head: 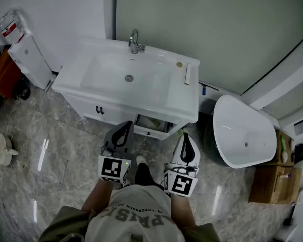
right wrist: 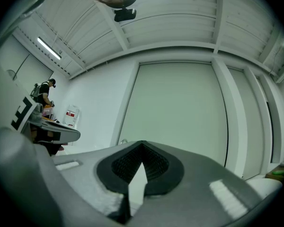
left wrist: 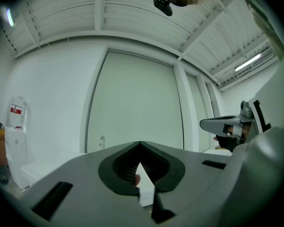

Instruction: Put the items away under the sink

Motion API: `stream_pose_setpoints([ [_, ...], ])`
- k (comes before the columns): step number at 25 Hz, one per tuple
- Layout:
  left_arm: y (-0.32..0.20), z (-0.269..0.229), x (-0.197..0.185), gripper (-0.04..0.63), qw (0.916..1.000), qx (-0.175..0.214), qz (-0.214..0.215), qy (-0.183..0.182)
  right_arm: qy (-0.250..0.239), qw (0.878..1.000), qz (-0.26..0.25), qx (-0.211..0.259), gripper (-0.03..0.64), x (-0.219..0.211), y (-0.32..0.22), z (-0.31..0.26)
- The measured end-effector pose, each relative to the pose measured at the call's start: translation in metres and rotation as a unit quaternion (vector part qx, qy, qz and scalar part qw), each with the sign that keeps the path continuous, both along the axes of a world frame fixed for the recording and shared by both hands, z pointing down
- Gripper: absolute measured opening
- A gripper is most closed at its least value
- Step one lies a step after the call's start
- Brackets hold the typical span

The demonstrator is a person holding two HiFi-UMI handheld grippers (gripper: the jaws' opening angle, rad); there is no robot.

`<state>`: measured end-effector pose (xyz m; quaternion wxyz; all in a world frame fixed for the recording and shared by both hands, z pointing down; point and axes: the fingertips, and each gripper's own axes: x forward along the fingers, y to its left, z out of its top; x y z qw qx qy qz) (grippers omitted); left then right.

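A white sink (head: pixel 111 77) cabinet stands on a marble floor (head: pixel 55 135), with a white tub (head: pixel 242 132) to its right. Under the sink a drawer (head: pixel 156 131) is open, something pale inside. Before it, the left tongs (head: pixel 124 126) and right tongs (head: pixel 186 138) are both closed, holding nothing. A small bar (head: pixel 188 73) lies on the sink's rim.

Left tongs (head: pixel 124 127): grey shell, black ribbed pads (left wrist: pixel 125 167). Right tongs (head: pixel 186 139): white shell, same black ribbing. Each carries a cube (head: pixel 112 169) of black-and-white square markers; wearer in pale printed top (head: pixel 136 217), olive sleeves (head: pixel 65 223).
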<state>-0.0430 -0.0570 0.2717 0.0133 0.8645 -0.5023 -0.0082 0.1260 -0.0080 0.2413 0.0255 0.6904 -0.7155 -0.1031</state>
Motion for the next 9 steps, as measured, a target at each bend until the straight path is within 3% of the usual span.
stream_pose_setpoints([
  [9, -0.0039, 0.0033, 0.001, 0.009, 1.0, -0.003, -0.003, 0.0, 0.0, 1.0, 0.004, -0.002, -0.002, 0.0032, -0.0028, 0.0029],
])
